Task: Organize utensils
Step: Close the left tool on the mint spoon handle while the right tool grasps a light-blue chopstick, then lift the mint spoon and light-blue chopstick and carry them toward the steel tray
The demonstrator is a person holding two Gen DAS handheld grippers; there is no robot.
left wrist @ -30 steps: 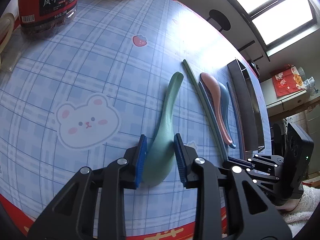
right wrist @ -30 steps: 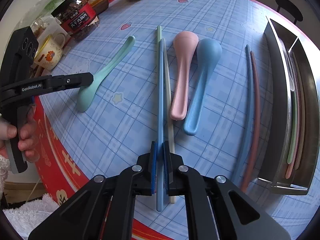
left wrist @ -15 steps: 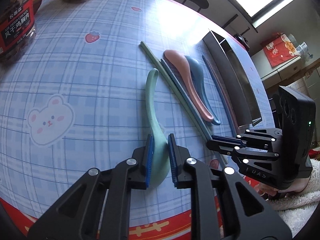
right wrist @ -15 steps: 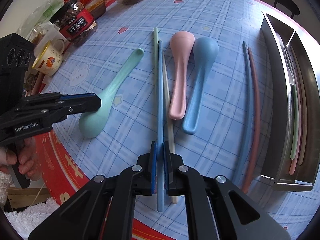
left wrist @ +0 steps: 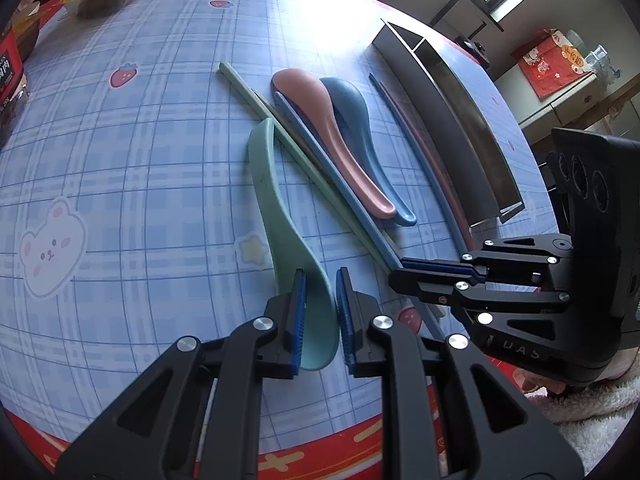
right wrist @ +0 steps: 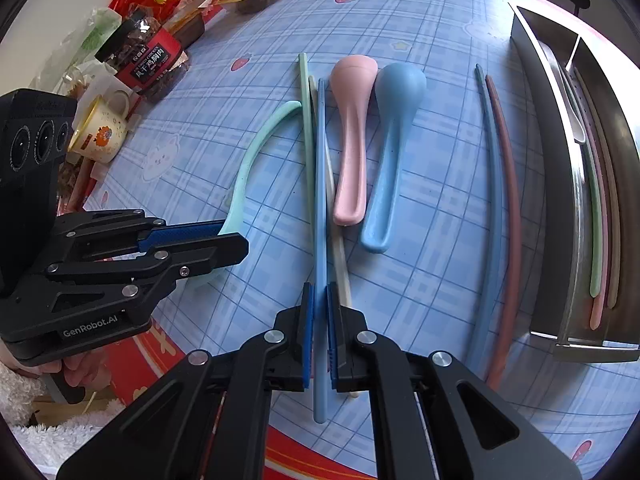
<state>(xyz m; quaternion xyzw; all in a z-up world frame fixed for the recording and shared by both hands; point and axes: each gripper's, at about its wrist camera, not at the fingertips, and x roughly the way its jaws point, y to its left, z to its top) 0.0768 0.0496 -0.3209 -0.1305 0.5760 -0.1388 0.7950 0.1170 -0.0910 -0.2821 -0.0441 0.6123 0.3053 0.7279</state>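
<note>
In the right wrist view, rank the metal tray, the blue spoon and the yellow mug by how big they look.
1. metal tray, longest by far.
2. blue spoon.
3. yellow mug, smallest, though it sits farther back near the edge, where the fisheye shrinks things, so its true size is unsure.

On the side of my left gripper [right wrist: 230, 236], seen from the right wrist camera, I read "GenRobot.AI" in pale letters on the black body. On my right gripper [left wrist: 400, 276], seen from the left wrist camera, only the letters "UAS" show on the black housing; the rest of that mark is cut off. The dark jar with the red label [right wrist: 146, 60] at the table's far left carries white Chinese characters that I read as "鸡脚肉", under a line of small Latin print too fine to make out. The snack packets behind it bear print I cannot read.
</note>
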